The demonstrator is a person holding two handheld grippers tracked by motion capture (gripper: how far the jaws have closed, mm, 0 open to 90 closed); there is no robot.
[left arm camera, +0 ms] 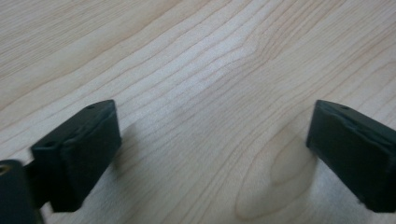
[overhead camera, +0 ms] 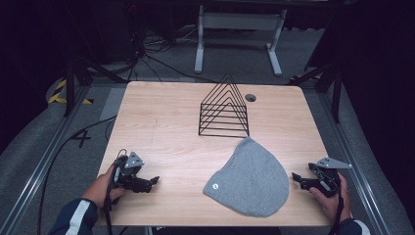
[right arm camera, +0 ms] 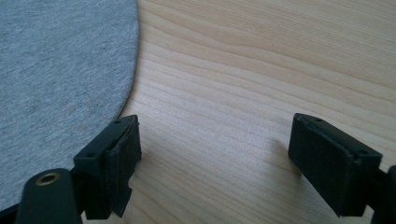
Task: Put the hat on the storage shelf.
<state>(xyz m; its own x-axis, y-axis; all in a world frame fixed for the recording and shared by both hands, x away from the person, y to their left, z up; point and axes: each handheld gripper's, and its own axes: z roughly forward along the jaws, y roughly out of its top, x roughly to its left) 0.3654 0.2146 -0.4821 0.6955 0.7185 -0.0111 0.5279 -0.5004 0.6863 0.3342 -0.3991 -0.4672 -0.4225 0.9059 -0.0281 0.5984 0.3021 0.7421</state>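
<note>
Both grippers, left (overhead camera: pixel 155 180) and right (overhead camera: pixel 295 176), rest with jaws wide and empty on the table (overhead camera: pixel 161 127); the grey hat (overhead camera: pixel 252 178) lies flat between them, nearer the right one.

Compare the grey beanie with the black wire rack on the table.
The grey beanie lies flat and limp near the table's front edge; the black wire rack stands upright farther back. The beanie is solid knit cloth; the rack is open wire in nested triangles. Both rest on the wooden table, untouched.
</note>
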